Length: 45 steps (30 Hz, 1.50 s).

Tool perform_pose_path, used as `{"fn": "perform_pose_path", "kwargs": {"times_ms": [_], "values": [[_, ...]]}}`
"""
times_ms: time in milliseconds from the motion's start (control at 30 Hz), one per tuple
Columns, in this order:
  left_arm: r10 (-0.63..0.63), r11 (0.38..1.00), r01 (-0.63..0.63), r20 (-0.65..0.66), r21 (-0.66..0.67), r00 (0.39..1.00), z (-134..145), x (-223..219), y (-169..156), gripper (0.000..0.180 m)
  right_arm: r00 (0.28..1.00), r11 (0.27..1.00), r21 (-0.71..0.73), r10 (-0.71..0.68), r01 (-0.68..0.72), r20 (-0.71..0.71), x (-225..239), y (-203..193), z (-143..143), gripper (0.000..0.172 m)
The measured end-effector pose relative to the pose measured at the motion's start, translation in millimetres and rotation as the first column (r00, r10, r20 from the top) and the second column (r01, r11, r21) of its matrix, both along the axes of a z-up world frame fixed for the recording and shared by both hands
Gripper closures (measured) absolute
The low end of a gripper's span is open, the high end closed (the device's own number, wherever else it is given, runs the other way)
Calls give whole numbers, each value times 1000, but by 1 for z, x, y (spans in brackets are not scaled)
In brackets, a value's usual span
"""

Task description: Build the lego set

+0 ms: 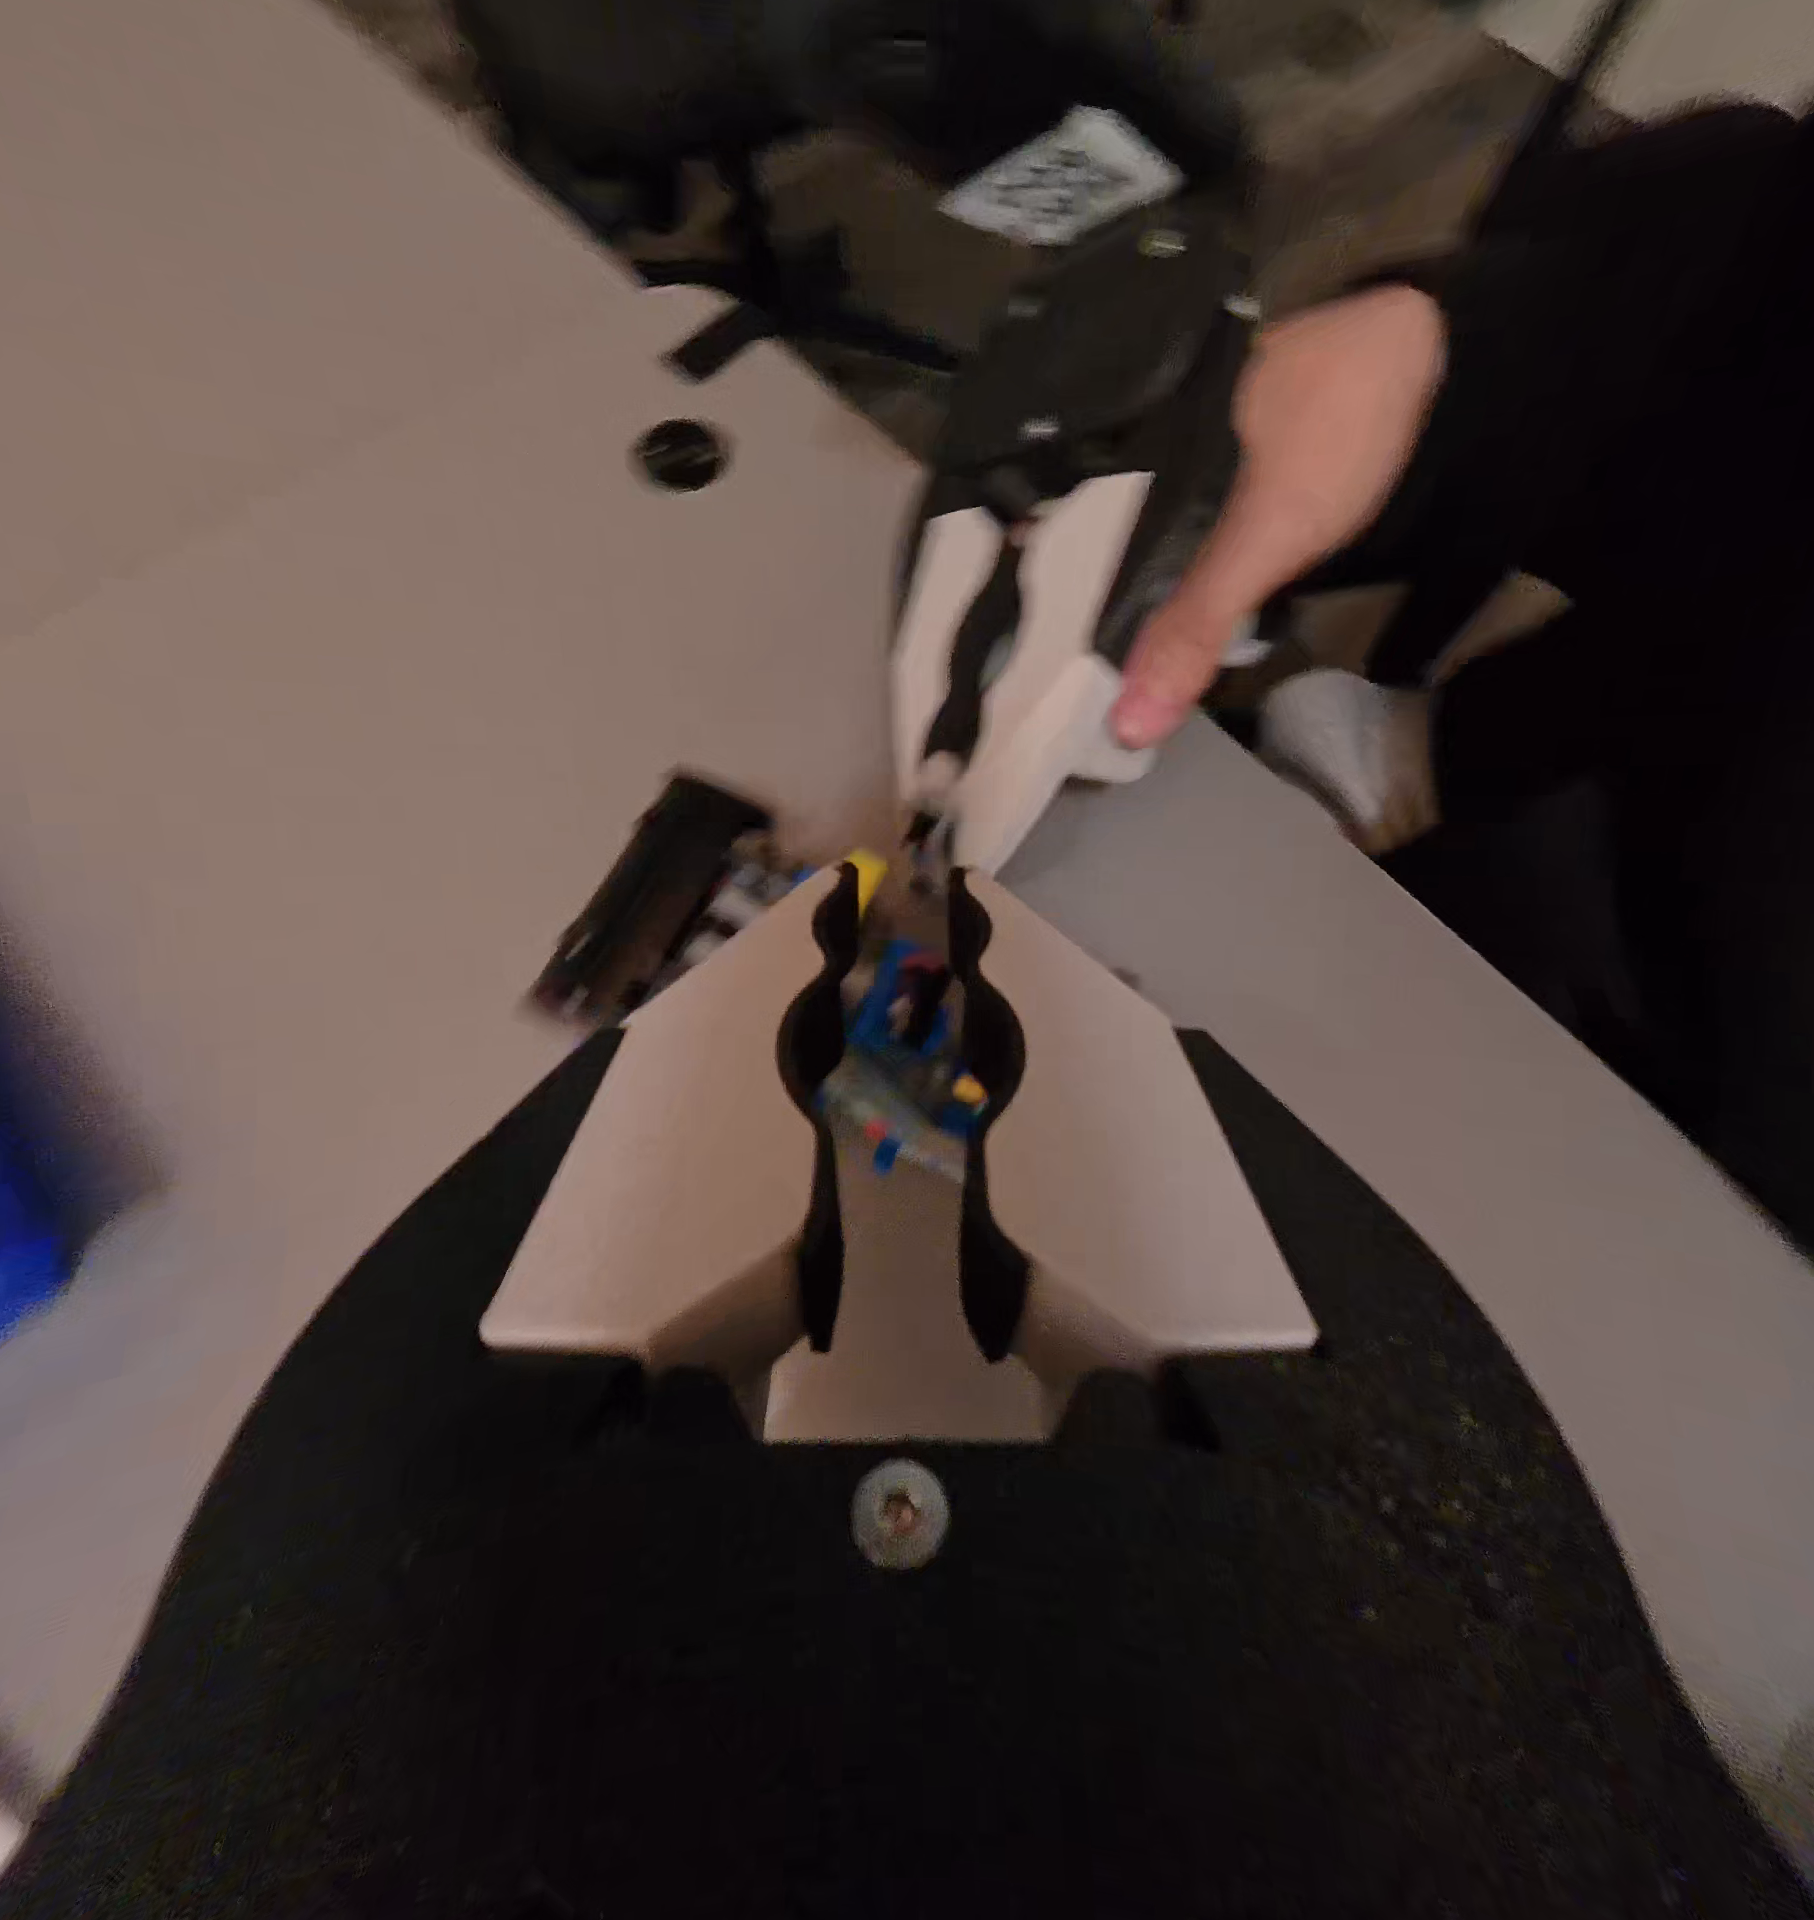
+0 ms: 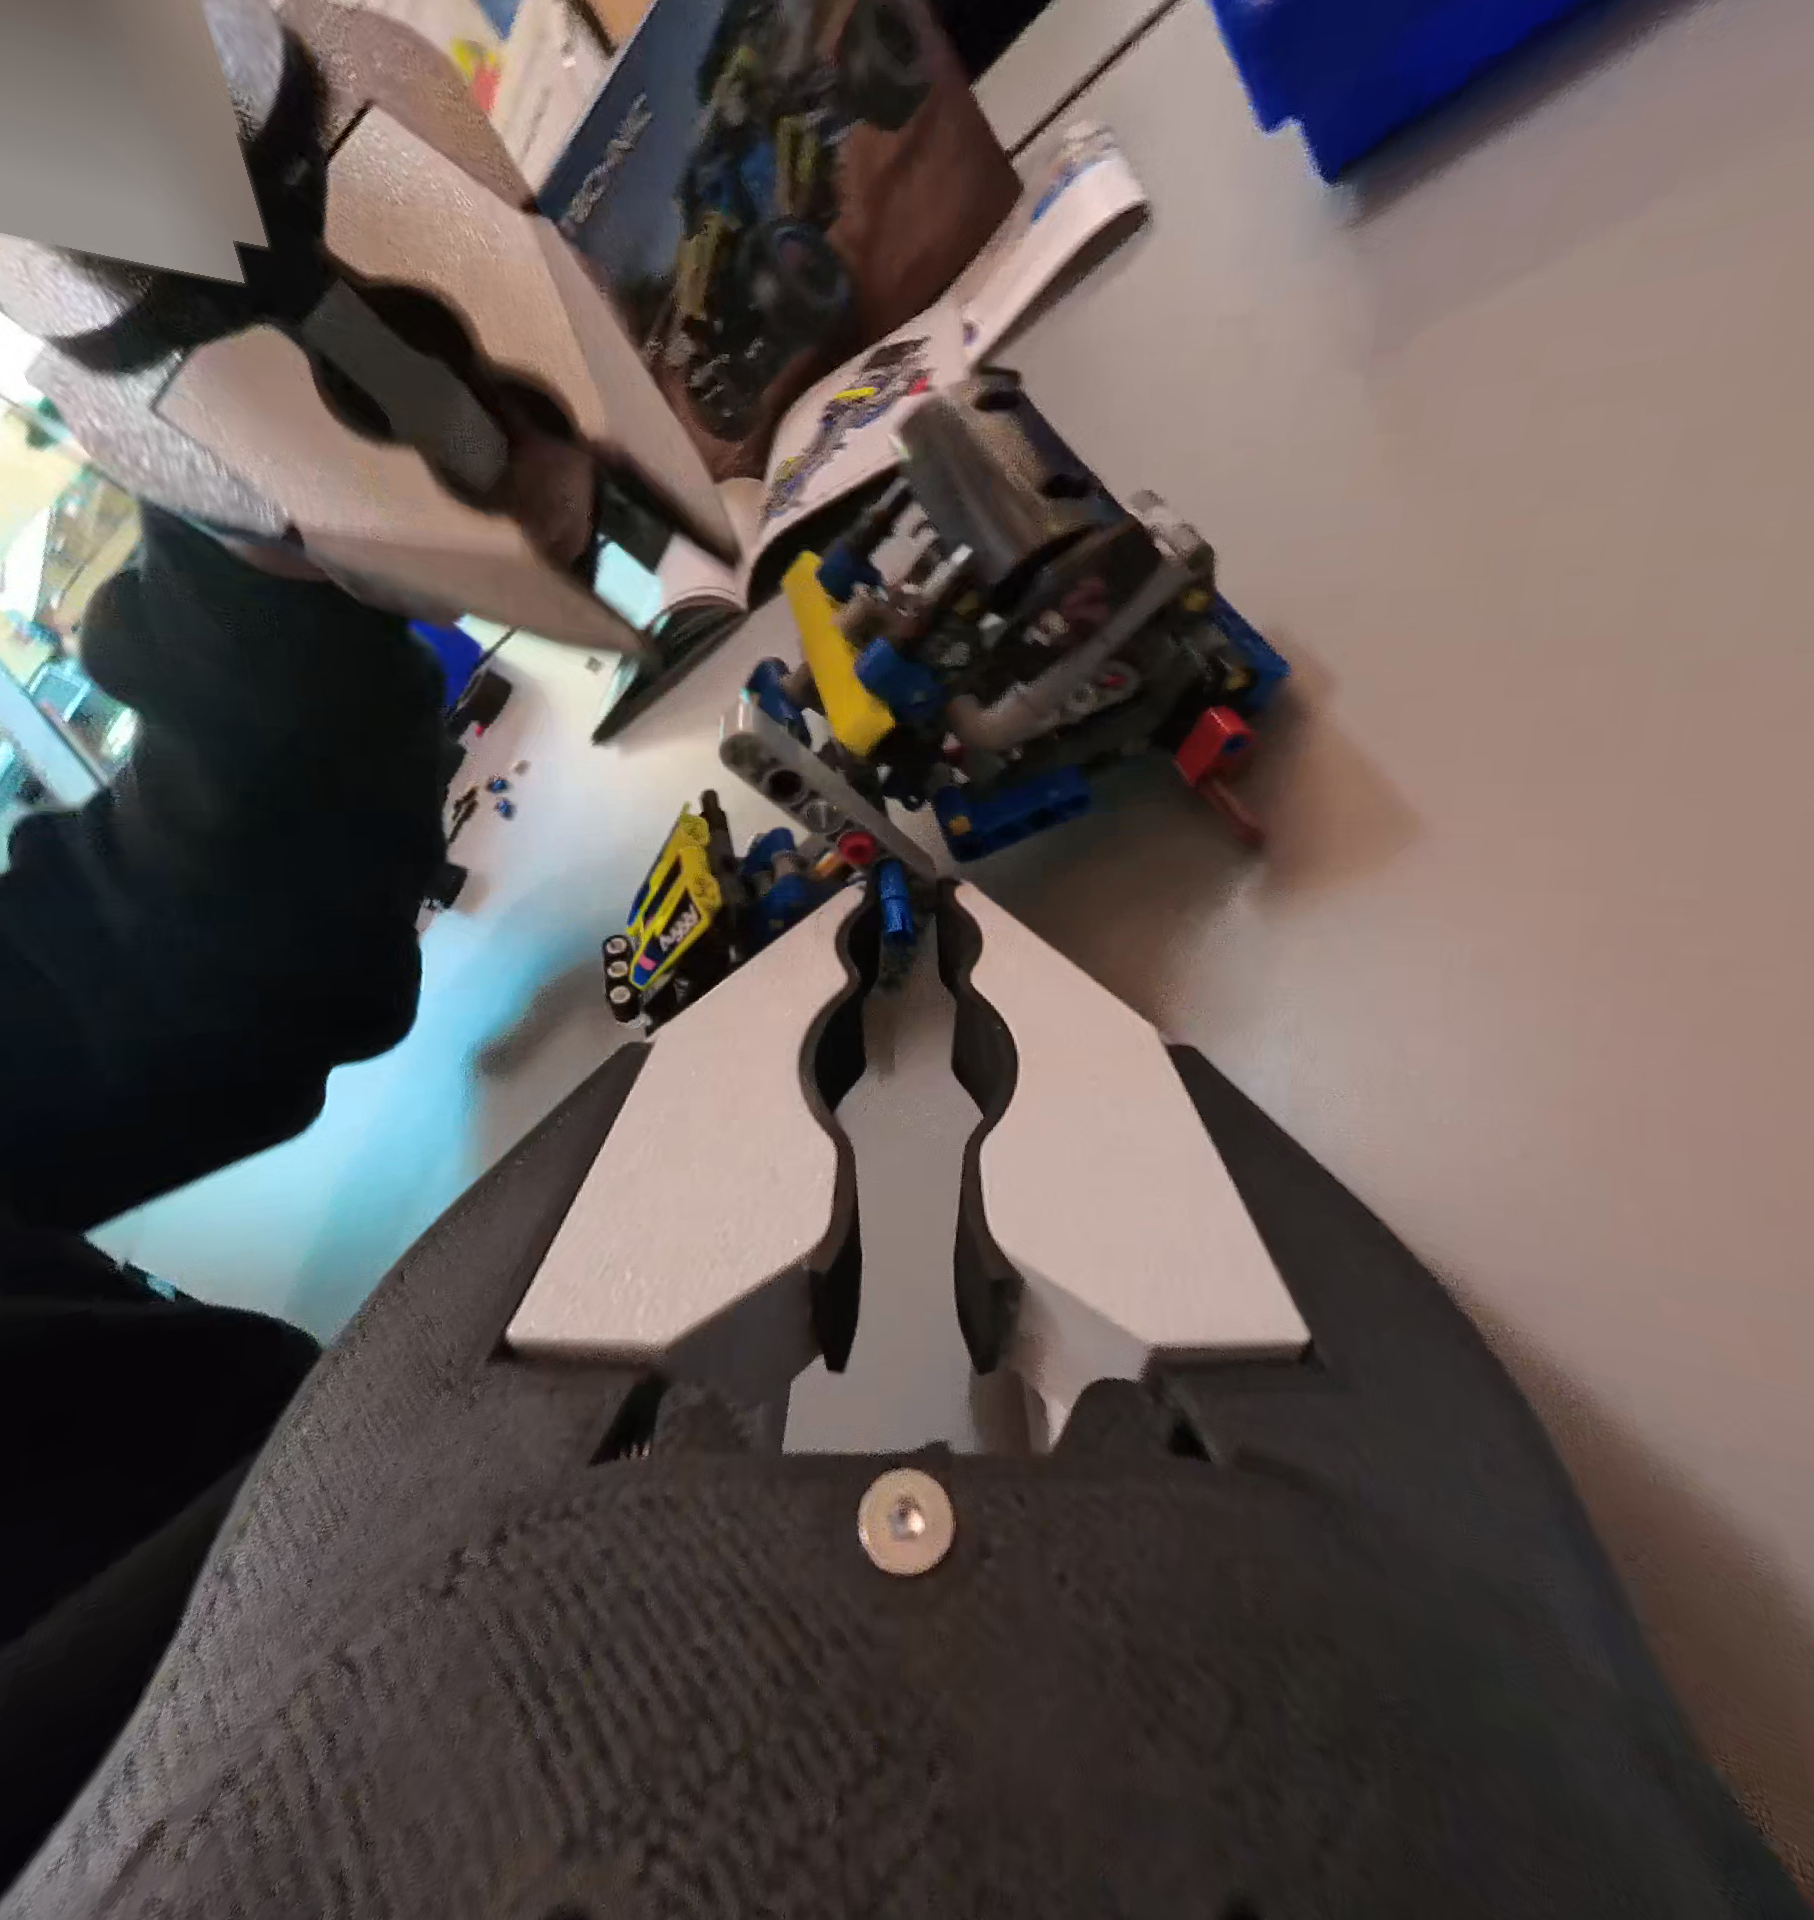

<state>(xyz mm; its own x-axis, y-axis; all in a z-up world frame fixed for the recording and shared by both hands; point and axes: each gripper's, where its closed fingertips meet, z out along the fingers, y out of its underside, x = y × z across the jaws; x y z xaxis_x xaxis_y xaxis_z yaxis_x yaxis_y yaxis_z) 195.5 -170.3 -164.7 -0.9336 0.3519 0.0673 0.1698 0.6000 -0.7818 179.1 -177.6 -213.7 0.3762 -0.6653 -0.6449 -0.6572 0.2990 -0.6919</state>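
A brick-built vehicle model [image 2: 1017,644] in blue, grey, black and yellow stands on the pale table [image 2: 1454,727]. My right gripper [image 2: 905,891] is low at its near end. A blue pin [image 2: 892,914] stands between its fingertips, close to the left pad, with a gap to the right pad. My left gripper [image 1: 903,878] is open and holds nothing. It hovers above the model [image 1: 908,1013], which shows blurred between its fingers. The right gripper [image 1: 934,805] also shows in the left wrist view, held by a hand [image 1: 1298,499]. The left gripper [image 2: 612,540] shows at the upper left of the right wrist view.
A yellow and black sub-assembly [image 2: 674,914] lies left of the model. An open booklet [image 2: 882,416] and a printed box [image 2: 778,208] lie behind it. A blue bin [image 2: 1454,73] stands far right. Small loose pieces [image 2: 487,790] and a person in dark clothes [image 2: 207,831] are at left.
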Motion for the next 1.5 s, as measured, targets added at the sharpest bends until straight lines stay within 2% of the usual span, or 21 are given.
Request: {"fn": "perform_pose_path", "kwargs": {"times_ms": [33,133,233,300,433,600,800,933,1033,1133,1167,1267,1333,1400,1500], "values": [[94,995,-92,-46,28,995,-3,15,10,168,999,1000,9,-1,1,-34,-3,1,-4,164],[283,950,-233,-262,206,923,-32,36,44,166,997,998,60,-11,16,-79,-7,10,-7,164],[334,932,-191,-527,308,781,-48,24,56,164,994,995,93,-24,34,-109,-6,17,-8,164],[345,927,-165,-595,337,726,-57,20,57,171,991,994,100,-18,32,-134,-5,18,-11,164],[303,936,-73,-685,344,662,-60,8,50,162,989,994,98,-28,42,-143,-2,18,-13,164],[285,927,8,-717,375,636,-69,-5,37,161,990,996,77,-37,48,-137,2,19,-15,164],[309,930,-18,-756,367,577,-69,-17,23,166,992,998,64,5,3,-123,-10,24,-14,164],[328,941,-122,-766,316,553,-67,-19,14,169,994,998,59,-11,17,-105,-25,19,-12,164],[320,945,-239,-793,225,518,-57,-13,8,172,998,995,80,-65,65,4,-29,17,9,163],[323,929,-327,-808,173,492,-52,-12,4,174,994,996,-37,-83,86,68,-30,14,16,164],[333,924,-338,-815,180,474,-54,-15,4,174,994,993,-81,-77,83,74,-29,14,14,165],[395,890,-369,-859,270,326,-58,-12,4,172,996,996,-51,-64,67,54,-29,21,11,165],[427,874,-383,-848,298,314,-61,-11,6,172,999,999,-13,-44,45,24,-30,26,7,164],[460,863,-376,-831,337,311,-64,-12,8,172,1000,999,-31,-9,9,4,-34,28,0,164],[475,862,-333,-837,381,272,-64,-15,10,169,1000,998,-54,23,-24,-3,-40,19,-2,165]]}}
